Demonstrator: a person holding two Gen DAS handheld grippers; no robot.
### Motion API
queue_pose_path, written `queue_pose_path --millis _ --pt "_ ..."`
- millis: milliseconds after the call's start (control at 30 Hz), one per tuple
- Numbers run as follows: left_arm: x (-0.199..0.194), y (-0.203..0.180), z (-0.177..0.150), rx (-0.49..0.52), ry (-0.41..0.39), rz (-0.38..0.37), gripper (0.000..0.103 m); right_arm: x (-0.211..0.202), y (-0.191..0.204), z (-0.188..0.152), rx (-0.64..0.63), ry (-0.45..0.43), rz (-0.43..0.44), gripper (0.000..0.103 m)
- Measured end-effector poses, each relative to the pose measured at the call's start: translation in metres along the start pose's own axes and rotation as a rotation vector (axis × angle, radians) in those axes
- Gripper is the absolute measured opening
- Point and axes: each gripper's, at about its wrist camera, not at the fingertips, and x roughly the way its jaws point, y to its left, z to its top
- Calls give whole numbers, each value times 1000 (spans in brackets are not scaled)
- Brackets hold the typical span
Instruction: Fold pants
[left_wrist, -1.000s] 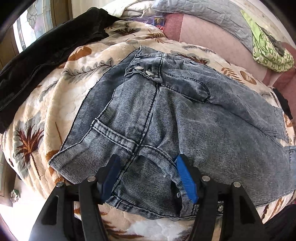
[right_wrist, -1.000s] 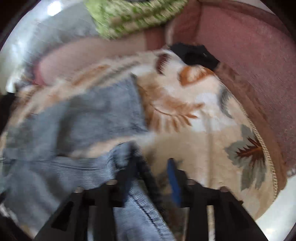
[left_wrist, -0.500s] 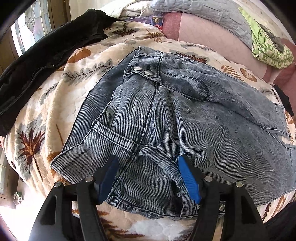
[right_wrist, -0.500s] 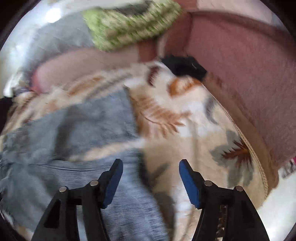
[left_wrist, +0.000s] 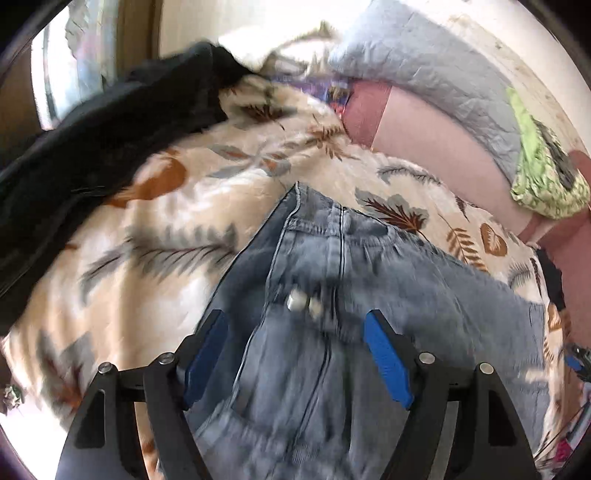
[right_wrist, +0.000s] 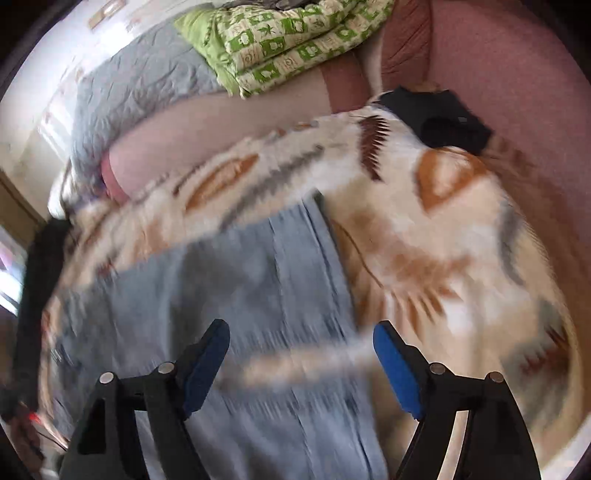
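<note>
The jeans (left_wrist: 332, 332) lie at frame centre on the blanket (left_wrist: 147, 240); both the left gripper (left_wrist: 295, 354) and right gripper (right_wrist: 301, 365) are spread, nothing pinched. A fresh grasp is judged needed next.

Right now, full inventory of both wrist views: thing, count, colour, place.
jeans: 1, washed blue-grey denim, spread on the blanket under both tools; two metal buttons between the left tool's fingers
blanket: 1, cream with brown and grey leaves, covering the couch seat
dark garment: 1, black, far-left edge of the blanket
quilt: 1, grey, along the couch back
patterned cloth: 1, green and cream, on the couch back beside the quilt
couch: 1, dusty pink
small black item: 1, at the blanket's far right corner; too blurred to identify
left tool: open, blue pads, over the waistband
right tool: open, blue pads, over the leg fabric
</note>
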Motion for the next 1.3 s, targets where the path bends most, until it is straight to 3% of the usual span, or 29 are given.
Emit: queue_pose_path --millis 67,167,267,333,367,433,467,533,600,633,700,800,833,933,1033,1067,1100,1133,1167,1300 --pt "29 -3 21 1 46 -26 77 28 1 30 -1 15 -19 75" --pt "62 -11 41 -36 107 -37 76 68 -5 62 7 61 -95 56" --pt "74 -29 50 -14 96 -94 76 101 -8 76 10 124 -125 55" --pt "90 -44 51 38 98 -60 77 119 -4 75 -46 157 -156 51" --pt "102 -49 51 54 124 -25 77 125 -2 72 -73 175 -187 38" --pt "126 -55 47 84 180 57 77 123 8 71 -156 173 -246 30" --pt "132 -58 44 110 186 81 77 114 20 71 -238 117 -320 17" --pt "134 -67 39 183 151 119 80 106 31 71 -304 42 -401 16" --pt "135 -72 36 215 142 143 82 128 25 67 -300 127 -414 17" --pt "135 -73 35 222 138 150 82 134 23 64 -303 128 -416 20" --pt "134 -73 34 222 135 151 82 125 18 63 -263 85 -396 35" --pt "134 -72 33 229 134 143 83 84 0 57 -111 24 -272 59" --pt "135 -73 34 231 133 143 83 70 -5 51 -85 24 -247 62" --pt "137 -71 36 239 126 142 85 56 -17 27 -49 111 -196 63" --pt "137 -75 32 247 118 153 87 73 -25 3 -57 217 -201 63" --pt "137 -75 32 250 116 157 87 84 -28 -4 -58 259 -182 54" --pt "137 -75 31 251 115 158 87 89 -28 -7 -63 277 -178 30" --pt "137 -75 32 250 115 156 87 87 -23 -8 -97 261 -205 28" --pt "136 -75 32 250 119 152 87 83 -16 -8 -138 244 -241 14" --pt "138 -76 31 261 118 155 88 72 4 -13 -278 194 -366 13"
